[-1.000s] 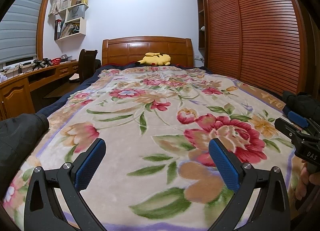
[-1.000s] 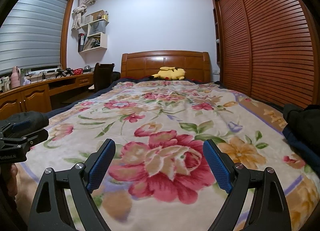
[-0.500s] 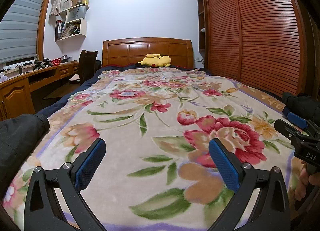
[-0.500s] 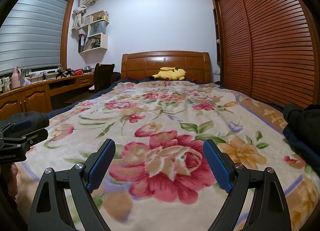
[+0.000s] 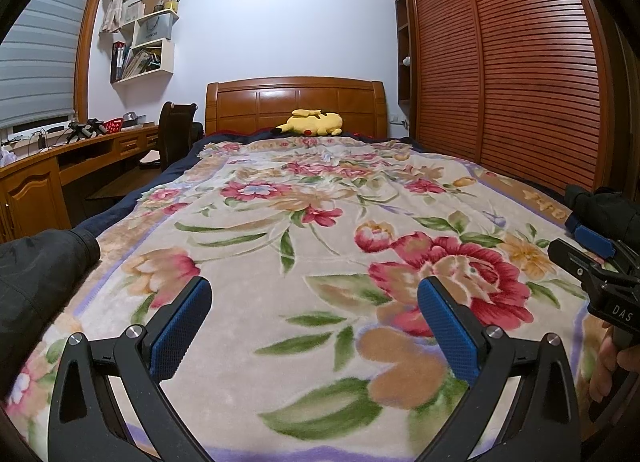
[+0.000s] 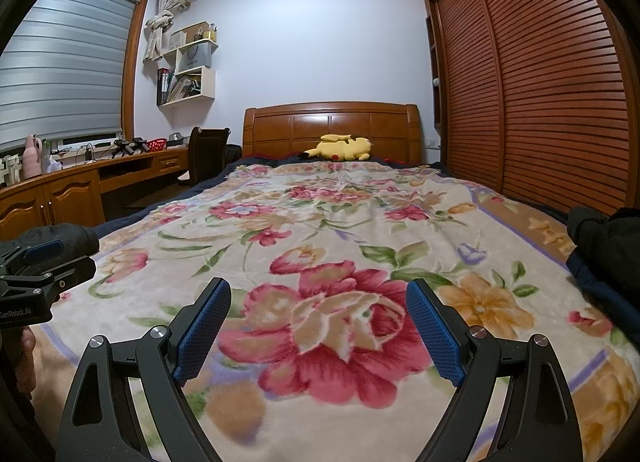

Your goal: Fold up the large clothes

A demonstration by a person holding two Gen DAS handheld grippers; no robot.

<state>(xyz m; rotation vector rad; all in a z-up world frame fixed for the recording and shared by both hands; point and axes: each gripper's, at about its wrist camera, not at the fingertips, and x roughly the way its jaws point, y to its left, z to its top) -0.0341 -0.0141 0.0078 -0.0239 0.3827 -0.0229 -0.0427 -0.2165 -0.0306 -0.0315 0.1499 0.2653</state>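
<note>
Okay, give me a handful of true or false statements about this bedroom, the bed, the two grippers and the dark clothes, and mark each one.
1. Both grippers are open with nothing between their fingers. True: the left gripper and the right gripper stand wide over the floral blanket.
2. The yellow plush toy lies at the foot of the bed. False: it lies by the wooden headboard.
3. Dark garments lie at both side edges of the bed. True: one dark garment at the left edge, another at the right.
4. The desk chair stands against the wardrobe. False: it stands at the desk, across the bed from the wardrobe.
</note>
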